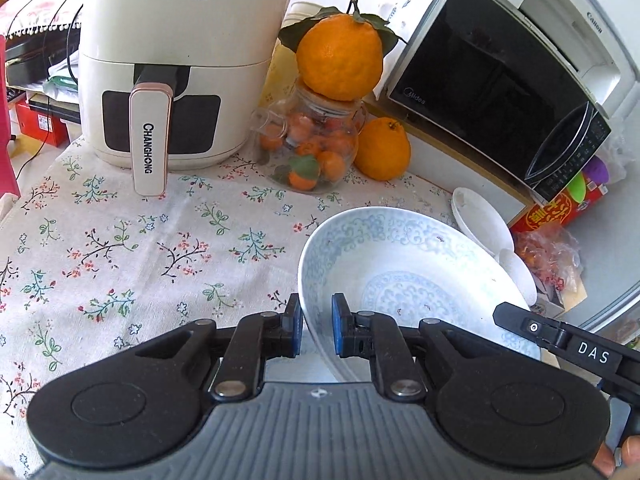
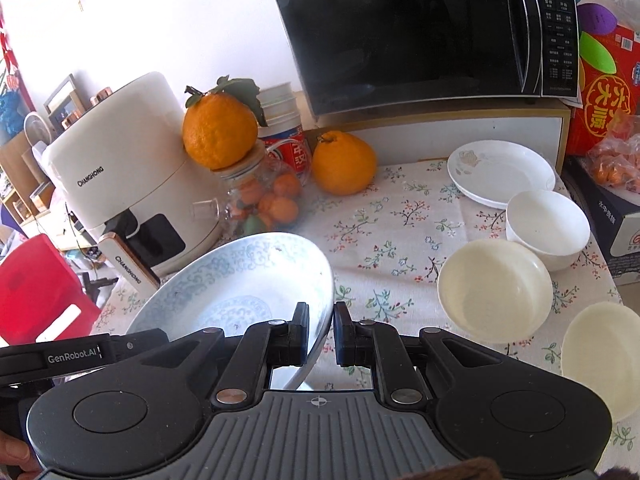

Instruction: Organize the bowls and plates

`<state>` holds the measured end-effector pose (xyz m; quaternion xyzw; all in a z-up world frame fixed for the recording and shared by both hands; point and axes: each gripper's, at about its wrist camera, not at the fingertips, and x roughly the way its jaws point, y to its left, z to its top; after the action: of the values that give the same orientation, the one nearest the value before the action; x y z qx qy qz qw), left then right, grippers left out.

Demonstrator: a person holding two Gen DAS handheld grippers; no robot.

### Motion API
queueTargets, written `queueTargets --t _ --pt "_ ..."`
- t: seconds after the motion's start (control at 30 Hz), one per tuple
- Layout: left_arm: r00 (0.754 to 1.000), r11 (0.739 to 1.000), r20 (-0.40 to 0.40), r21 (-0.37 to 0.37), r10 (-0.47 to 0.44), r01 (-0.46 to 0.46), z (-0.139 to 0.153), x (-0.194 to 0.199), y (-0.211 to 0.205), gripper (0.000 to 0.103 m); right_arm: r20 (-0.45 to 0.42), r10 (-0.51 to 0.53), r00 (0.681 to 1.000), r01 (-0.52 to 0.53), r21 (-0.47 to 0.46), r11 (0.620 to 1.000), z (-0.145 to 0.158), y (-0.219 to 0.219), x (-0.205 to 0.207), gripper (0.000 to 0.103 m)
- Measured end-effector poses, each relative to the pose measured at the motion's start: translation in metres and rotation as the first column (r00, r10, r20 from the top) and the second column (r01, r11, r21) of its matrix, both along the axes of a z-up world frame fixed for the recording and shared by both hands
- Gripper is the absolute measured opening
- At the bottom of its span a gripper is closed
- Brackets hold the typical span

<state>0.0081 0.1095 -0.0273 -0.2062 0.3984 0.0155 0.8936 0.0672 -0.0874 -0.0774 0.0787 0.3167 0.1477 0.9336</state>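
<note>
I have the blue-patterned plate [image 1: 404, 276] pinched between both tools at once: the left gripper [image 1: 316, 326] is closed down on the plate's left rim, and the right gripper [image 2: 321, 332] is closed down on the opposite rim, each with the rim wedged between its pads and nothing else in its grasp. The plate is tilted and, as I judge it, lifted clear of the floral tablecloth [image 1: 132, 240], its span running straight from one tool to the other. What matters for the next move is what lies to my right: the white plate [image 2: 500, 174] sits at the far right near the microwave [image 2: 416, 36], well apart from the one I carry, with the white bowl [image 2: 547, 229] and two cream bowls [image 2: 494, 290] in front of it, between my right tool and that plate. I'd judge the stack belongs there, so the right hand is the nearer and must lead, passing over the bowls while the left follows level
</note>
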Motion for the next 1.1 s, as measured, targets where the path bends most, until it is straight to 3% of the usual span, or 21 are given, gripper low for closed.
queueTargets --t 0.23,0.6,1.1 --pt "0.998 0.999 -0.06 0.014 -0.037 0.038 -0.019 -0.024 -0.002 0.013 -0.056 -0.003 0.998 0.001 -0.035 0.999 -0.021 0.006 -0.015 0.013" --pt "0.995 0.997 -0.09 0.072 -0.035 0.041 -0.03 -0.049 0.007 0.013 -0.105 0.017 0.994 -0.027 -0.098 0.995 -0.049 0.03 -0.04 0.013" --pt "0.989 0.982 -0.122 0.161 -0.08 0.099 -0.044 -0.054 -0.011 0.013 -0.14 -0.047 0.989 0.024 -0.158 0.987 -0.071 0.031 -0.049 0.014"
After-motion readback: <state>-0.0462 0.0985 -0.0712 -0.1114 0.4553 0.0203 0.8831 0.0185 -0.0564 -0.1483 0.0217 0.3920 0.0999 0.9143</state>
